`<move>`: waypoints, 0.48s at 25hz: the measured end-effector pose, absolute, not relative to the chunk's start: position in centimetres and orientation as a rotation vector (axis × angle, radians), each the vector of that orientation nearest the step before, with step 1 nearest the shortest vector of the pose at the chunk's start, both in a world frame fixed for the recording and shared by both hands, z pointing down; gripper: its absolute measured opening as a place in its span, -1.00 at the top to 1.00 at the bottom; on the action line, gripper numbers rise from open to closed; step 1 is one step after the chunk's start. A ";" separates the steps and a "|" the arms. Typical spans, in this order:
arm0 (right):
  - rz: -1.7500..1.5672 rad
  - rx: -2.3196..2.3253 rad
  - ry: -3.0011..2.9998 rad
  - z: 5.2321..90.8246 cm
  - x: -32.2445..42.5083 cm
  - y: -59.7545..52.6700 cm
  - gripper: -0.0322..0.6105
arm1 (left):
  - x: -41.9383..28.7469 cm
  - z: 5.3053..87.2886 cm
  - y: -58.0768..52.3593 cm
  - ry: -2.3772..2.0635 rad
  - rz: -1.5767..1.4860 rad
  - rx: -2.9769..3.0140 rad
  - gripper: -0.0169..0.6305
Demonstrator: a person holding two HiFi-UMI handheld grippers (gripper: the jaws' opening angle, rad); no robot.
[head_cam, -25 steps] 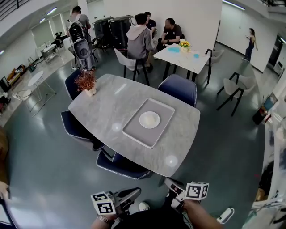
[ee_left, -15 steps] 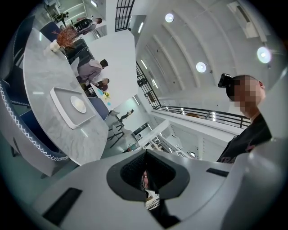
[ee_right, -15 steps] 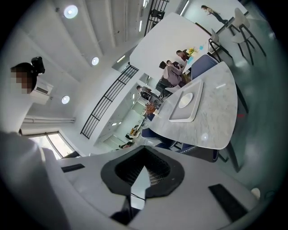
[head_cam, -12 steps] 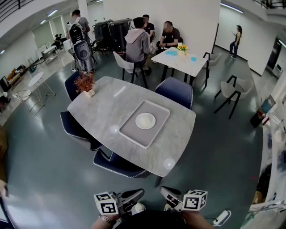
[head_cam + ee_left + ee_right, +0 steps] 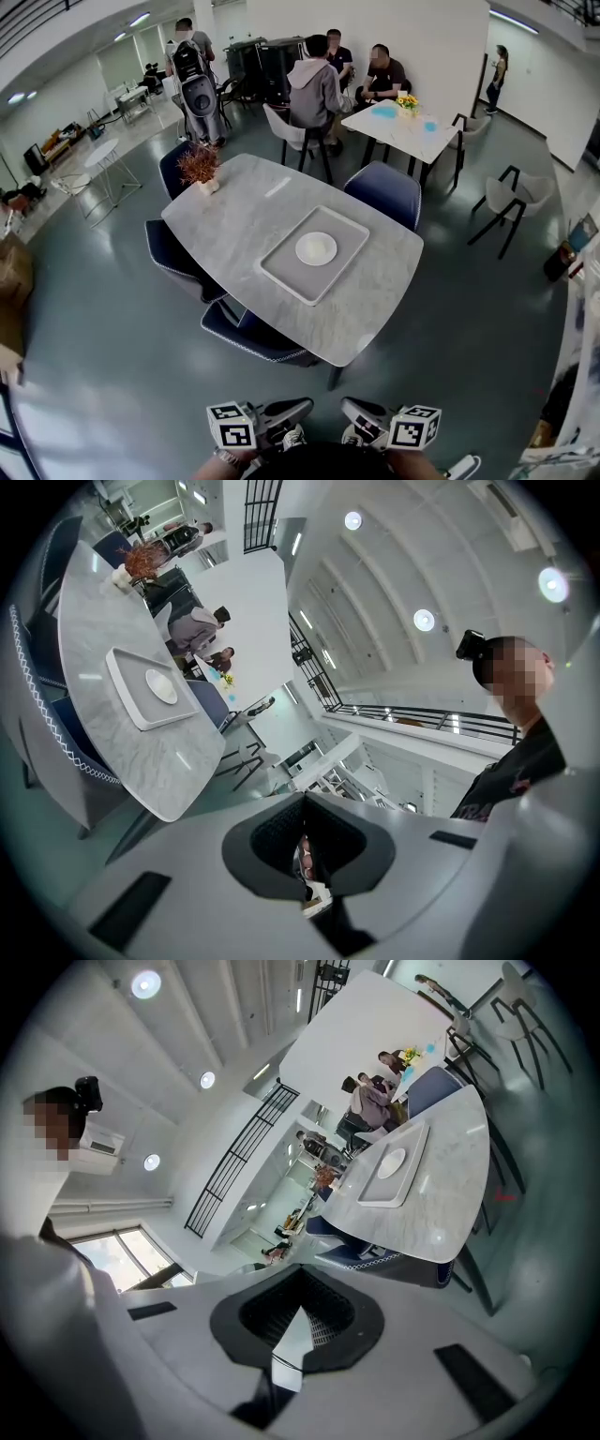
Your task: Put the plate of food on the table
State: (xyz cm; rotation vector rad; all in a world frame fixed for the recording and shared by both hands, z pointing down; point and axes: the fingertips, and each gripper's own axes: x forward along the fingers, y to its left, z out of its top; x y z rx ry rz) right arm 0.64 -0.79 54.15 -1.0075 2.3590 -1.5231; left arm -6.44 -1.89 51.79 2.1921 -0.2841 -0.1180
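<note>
Down at the bottom edge of the head view, the left claw (image 5: 302, 407) and the right claw (image 5: 351, 407) were held side by side, each carrying a marker cube (image 5: 232, 425) on the side nearer the person. Both were pinched closed with nothing between the jaws. In the left gripper view the dark pads met along a thin seam, and in the right gripper view the tips touched at the top. Both pointed toward the grey marble surface (image 5: 234, 211), well apart from it across the dark floor (image 5: 112, 356). The white plate (image 5: 316, 248) sat in the middle of a pale rectangular tray (image 5: 281, 270), which lay flat on the surface. What the plate held was too small to tell. A potted plant (image 5: 200, 167) with reddish leaves stood near the surface's far left corner. Blue chairs (image 5: 382, 192) were tucked in around it. Behind, several people sat at a white table (image 5: 398, 131).
</note>
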 end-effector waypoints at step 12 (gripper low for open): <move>-1.535 -0.932 2.357 53.9 2.7 0.6 0.87 | -4.0 51.6 -0.5 -0.317 -0.117 2.192 0.93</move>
